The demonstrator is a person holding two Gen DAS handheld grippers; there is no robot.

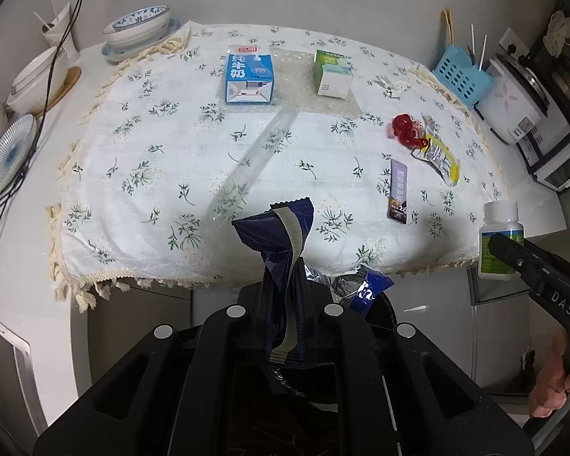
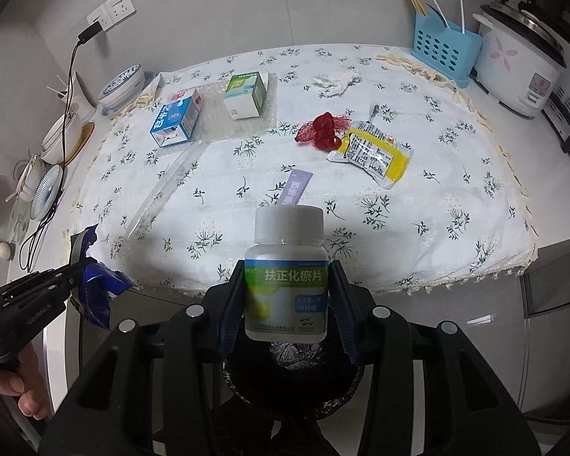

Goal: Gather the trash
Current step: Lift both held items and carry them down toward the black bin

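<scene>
My left gripper [image 1: 285,285] is shut on a dark blue snack wrapper [image 1: 285,239], held just off the table's front edge. My right gripper [image 2: 287,296] is shut on a white pill bottle [image 2: 287,281] with a green label, upright over a black foil-lined bin [image 2: 292,376]. The bottle [image 1: 499,243] and the right gripper's fingers [image 1: 532,269] show at the right of the left wrist view. On the floral cloth lie a blue milk carton [image 1: 249,76], a green-white box [image 1: 332,74], a red net [image 1: 406,129], a yellow sachet [image 1: 439,155], a purple stick packet [image 1: 399,193] and a clear plastic sleeve [image 1: 254,159].
Bowls and plates [image 1: 136,30] stand at the table's left end with a black cable [image 1: 53,68]. A blue utensil caddy [image 2: 444,45] and a rice cooker [image 2: 520,64] stand at the right. A crumpled white tissue [image 2: 336,79] lies far back. Another blue wrapper [image 1: 370,290] lies in the bin.
</scene>
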